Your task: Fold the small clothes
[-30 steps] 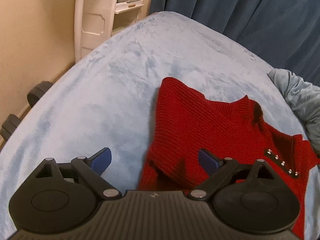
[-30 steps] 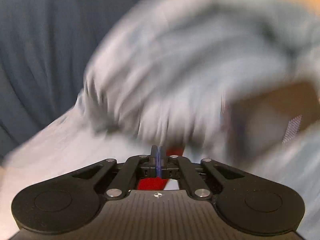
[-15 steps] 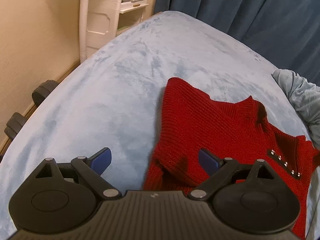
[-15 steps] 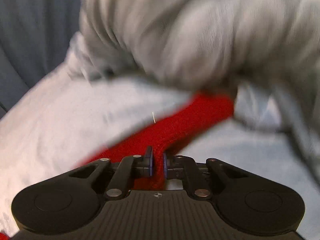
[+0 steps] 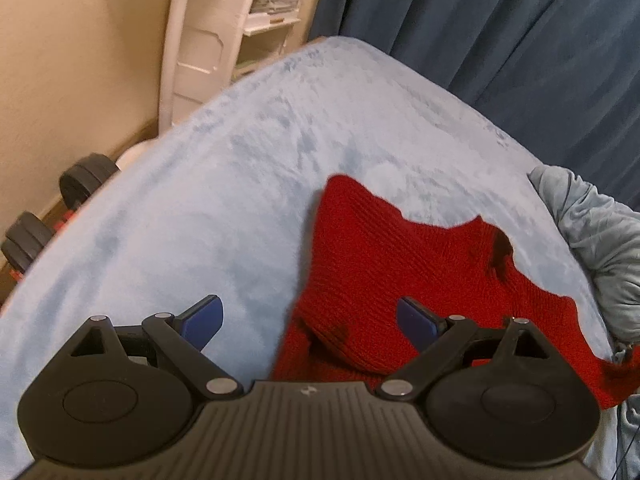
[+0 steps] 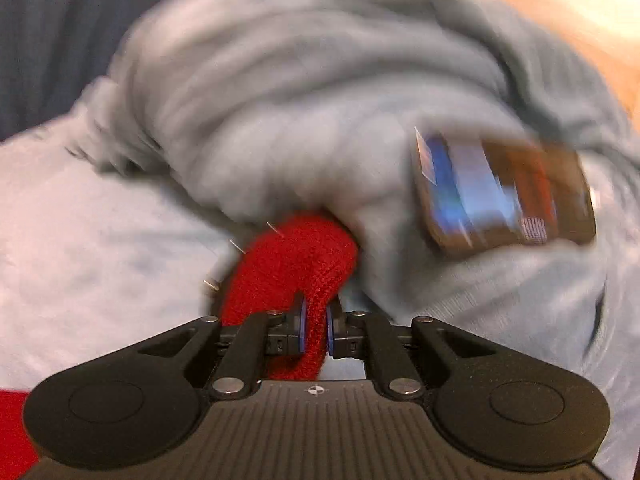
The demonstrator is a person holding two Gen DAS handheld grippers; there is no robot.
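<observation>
At the far left of the left wrist view, two dark dumbbell ends [image 5: 28, 240] are lying on the floor by the beige wall, and a white shelf unit [image 5: 224, 28] is standing behind them. The pale blue blanket [image 5: 208, 200] is spreading over the bed, with a dark blue curtain [image 5: 500, 32] hanging beyond it. The left hand-held gripper [image 5: 310, 318] is hovering low over the blanket with its blue pads spread wide and nothing between them — one pad is sitting above bare blanket, the other above the red knit sweater [image 5: 400, 256]. The sweater is lying rumpled on the blanket toward the right, its far edge peaked and uneven. Just beside it at the right edge, a bundle of grey-blue cloth [image 5: 600, 240] is resting on the bed.

In the right wrist view, which is blurred, the right hand-held gripper [image 6: 314, 330] is pinching a fold of the red knit sweater [image 6: 296, 260] between its pads, the knit arching up from the jaws and touching the grey-blue cloth [image 6: 300, 100] heaped behind. To the right, a flat rectangular object [image 6: 504, 196] with a brown edge is lying on that cloth — too smeared to identify.
</observation>
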